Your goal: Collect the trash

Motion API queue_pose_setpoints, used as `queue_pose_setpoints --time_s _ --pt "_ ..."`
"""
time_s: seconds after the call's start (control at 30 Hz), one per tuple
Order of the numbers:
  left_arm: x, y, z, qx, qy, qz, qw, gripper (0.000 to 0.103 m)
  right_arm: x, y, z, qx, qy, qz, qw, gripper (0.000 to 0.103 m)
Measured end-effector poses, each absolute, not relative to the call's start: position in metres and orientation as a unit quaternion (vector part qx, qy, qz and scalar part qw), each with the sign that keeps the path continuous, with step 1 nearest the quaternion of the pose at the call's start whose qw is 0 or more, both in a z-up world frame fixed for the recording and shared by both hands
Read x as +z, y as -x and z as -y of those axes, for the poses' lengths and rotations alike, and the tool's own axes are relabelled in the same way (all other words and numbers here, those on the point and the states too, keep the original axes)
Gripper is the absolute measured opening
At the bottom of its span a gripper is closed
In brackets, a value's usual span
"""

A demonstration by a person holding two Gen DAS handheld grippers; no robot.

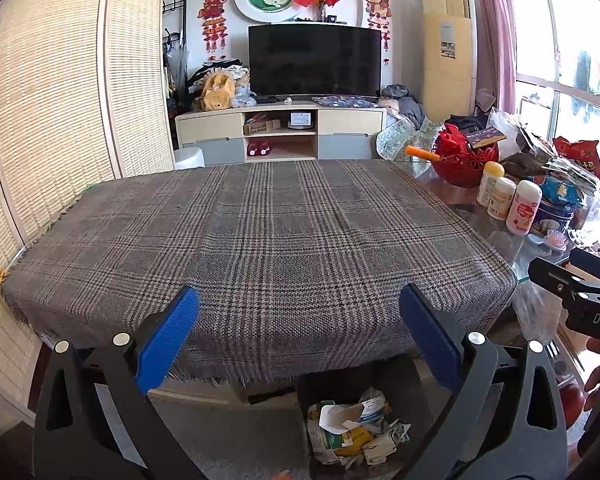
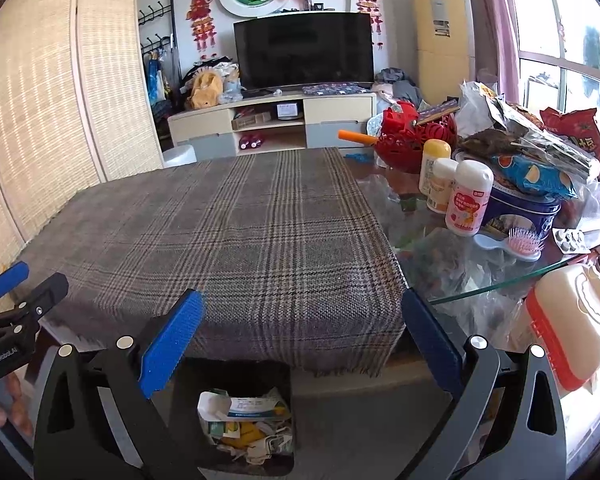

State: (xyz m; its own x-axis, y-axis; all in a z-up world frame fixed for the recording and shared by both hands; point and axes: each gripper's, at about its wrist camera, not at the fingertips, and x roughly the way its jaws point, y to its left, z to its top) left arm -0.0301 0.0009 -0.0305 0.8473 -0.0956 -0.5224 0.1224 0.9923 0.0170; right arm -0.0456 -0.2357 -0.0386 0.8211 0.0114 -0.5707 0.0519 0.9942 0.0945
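A coarse woven plaid cloth (image 1: 260, 240), matt with a frayed fringe, covers most of the tabletop (image 2: 480, 280), whose bare part is clear, glossy glass. The bin (image 2: 240, 420) below holds crumpled paper and printed cardboard (image 2: 244, 424). Both grippers' fingers (image 1: 168, 344) carry matt blue ribbed pads on black plastic arms with shiny metal rivets (image 1: 121, 339); the bottles (image 2: 468, 196) are smooth plastic.

Light source: daylight from the window (image 1: 560, 60), up and to the right of the left gripper (image 1: 300, 336).
Brightness: room evenly bright; panes blown out white.
Glare: pale sheen on the glass table edge (image 2: 500, 284), just right of the right gripper (image 2: 304, 340).
Shadows: soft; dark under the table, ahead of the fingers.
Distortion: strong fisheye bending, black vignette corners.
Focus: mostly sharp, edges slightly soft.
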Motion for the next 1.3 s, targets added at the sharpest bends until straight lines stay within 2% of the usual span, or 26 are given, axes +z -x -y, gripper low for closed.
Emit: queue_pose_setpoints --time_s 1.3 --pt "-0.0286 0.033 0.0008 -0.061 -0.025 -0.275 0.959 0.095 -0.0394 0.0425 0.2375 -0.003 -0.064 -0.304 0.95 0.1"
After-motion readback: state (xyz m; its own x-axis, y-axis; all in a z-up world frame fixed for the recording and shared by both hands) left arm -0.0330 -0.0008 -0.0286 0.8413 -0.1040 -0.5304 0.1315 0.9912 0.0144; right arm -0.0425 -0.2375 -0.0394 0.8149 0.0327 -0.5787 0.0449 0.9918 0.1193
